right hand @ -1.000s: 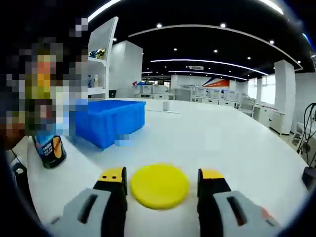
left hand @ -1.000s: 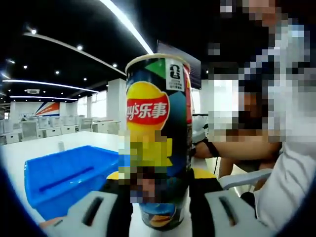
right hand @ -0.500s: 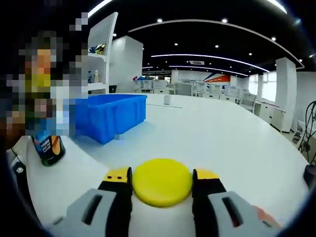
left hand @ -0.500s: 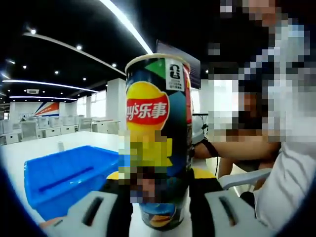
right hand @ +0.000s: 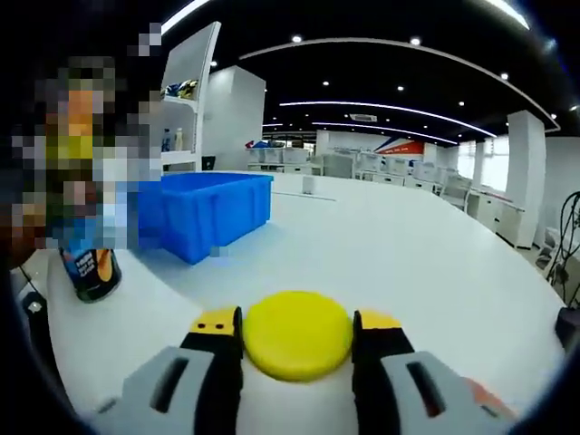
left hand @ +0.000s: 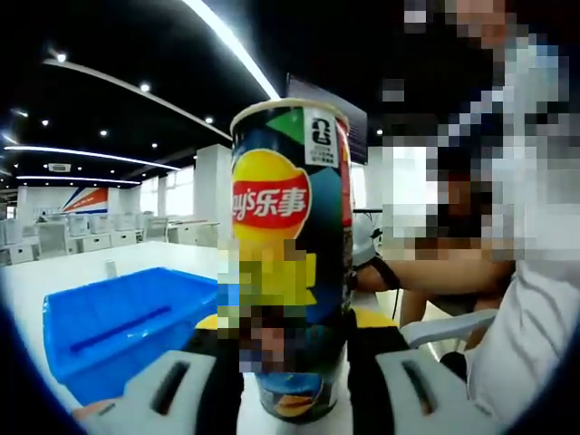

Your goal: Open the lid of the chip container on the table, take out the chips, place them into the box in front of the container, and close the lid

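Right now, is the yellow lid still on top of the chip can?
No: the right gripper holds the yellow lid between its jaws, apart from the chip can.

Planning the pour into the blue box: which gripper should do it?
Left, probably. The left gripper is clamped on the open chip can beside the blue box; the right gripper holds the yellow lid.

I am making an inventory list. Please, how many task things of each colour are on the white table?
Blue plastic box: 1
Yellow round plastic lid: 1
Multicoloured cylindrical chip container: 1
Total: 3
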A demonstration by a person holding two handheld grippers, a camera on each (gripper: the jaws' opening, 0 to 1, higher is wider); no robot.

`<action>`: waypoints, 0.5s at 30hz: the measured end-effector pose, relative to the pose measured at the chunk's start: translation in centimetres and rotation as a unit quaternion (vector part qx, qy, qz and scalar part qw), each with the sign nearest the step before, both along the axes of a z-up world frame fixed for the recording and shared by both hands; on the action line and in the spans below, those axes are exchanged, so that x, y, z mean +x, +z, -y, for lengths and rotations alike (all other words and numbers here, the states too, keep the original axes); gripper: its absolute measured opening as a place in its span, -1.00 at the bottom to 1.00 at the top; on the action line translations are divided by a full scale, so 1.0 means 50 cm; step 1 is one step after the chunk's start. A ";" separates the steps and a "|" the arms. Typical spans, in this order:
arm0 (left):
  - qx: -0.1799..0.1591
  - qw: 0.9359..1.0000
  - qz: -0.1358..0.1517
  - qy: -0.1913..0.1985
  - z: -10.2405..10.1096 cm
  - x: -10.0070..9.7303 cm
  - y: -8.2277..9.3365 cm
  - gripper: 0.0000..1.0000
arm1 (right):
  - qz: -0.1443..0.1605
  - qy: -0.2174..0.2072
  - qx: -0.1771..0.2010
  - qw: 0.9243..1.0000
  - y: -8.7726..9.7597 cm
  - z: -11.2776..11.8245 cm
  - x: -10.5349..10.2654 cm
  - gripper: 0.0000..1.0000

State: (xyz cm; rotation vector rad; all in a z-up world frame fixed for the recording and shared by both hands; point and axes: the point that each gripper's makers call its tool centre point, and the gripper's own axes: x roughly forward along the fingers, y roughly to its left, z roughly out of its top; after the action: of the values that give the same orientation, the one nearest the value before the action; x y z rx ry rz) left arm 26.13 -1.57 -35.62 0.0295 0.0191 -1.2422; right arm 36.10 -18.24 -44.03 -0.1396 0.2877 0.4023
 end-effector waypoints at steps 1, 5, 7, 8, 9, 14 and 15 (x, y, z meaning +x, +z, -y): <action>0.000 1.000 0.000 0.000 0.000 0.000 0.000 -0.10 | 0.002 0.000 0.002 1.000 0.002 0.000 -0.001 -0.05; 0.003 1.000 0.000 0.000 0.000 0.000 0.000 -0.10 | -0.001 -0.010 0.042 0.999 0.029 0.002 -0.005 -0.05; 0.004 1.000 -0.001 0.000 0.001 -0.001 0.000 -0.10 | 0.010 -0.006 0.052 0.999 0.059 0.004 -0.007 -0.06; 0.005 1.000 0.000 0.000 0.001 -0.001 0.000 -0.10 | 0.016 -0.003 0.052 0.998 0.082 0.004 -0.011 -0.06; 0.005 1.000 -0.001 -0.001 0.001 -0.001 0.000 -0.10 | 0.023 0.003 0.055 0.998 0.101 0.003 -0.013 -0.06; 0.004 1.000 -0.002 -0.003 0.001 -0.001 0.000 -0.10 | 0.061 0.059 0.100 0.991 0.252 -0.039 -0.037 -0.05; 0.004 1.000 -0.002 -0.003 0.001 -0.002 0.000 -0.10 | 0.069 0.077 0.111 0.988 0.291 -0.055 -0.046 -0.05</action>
State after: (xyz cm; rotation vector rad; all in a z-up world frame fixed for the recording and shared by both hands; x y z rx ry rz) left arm 26.05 -1.64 -35.61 0.0344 0.0270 -1.2488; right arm 33.81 -15.50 -29.47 0.0291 0.0940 0.5722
